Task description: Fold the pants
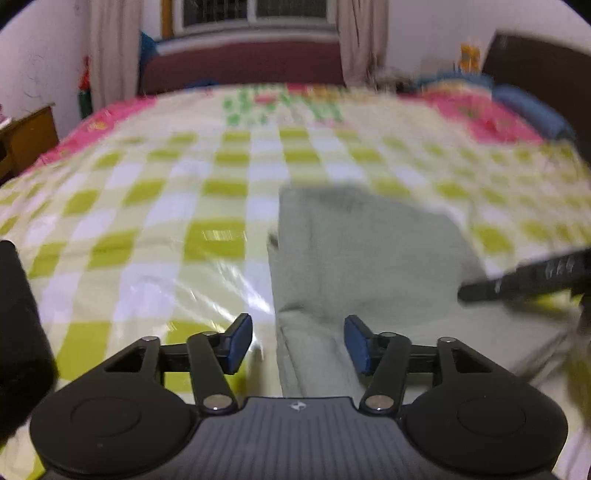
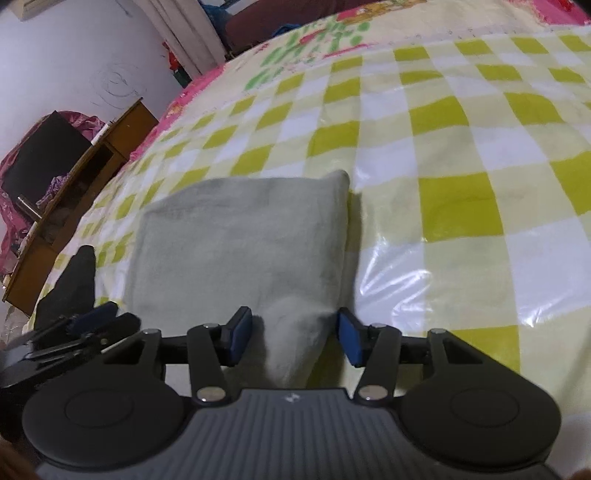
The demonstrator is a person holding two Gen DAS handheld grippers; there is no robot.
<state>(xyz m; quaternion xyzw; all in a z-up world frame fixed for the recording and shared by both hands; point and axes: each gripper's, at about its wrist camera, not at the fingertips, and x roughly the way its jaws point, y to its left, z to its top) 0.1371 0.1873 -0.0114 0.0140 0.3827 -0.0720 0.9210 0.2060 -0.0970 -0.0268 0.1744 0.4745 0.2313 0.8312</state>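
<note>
The pale grey-green pants (image 1: 369, 258) lie folded into a compact rectangle on the checked bedspread; they also show in the right wrist view (image 2: 240, 243). My left gripper (image 1: 298, 341) is open, its blue pads either side of the fold's near left edge, holding nothing. My right gripper (image 2: 294, 338) is open, its pads straddling the near right corner of the pants without closing on it. The right gripper shows as a dark blurred bar at the right of the left wrist view (image 1: 524, 277). The left gripper shows at lower left of the right wrist view (image 2: 85, 325).
The bed (image 1: 147, 184) has a yellow-green and white checked cover under shiny plastic, with a pink border. A wooden bedside desk (image 2: 92, 166) stands left of the bed. A dark headboard (image 1: 535, 70), a blue pillow (image 1: 532, 110) and a curtained window (image 1: 255, 14) lie beyond.
</note>
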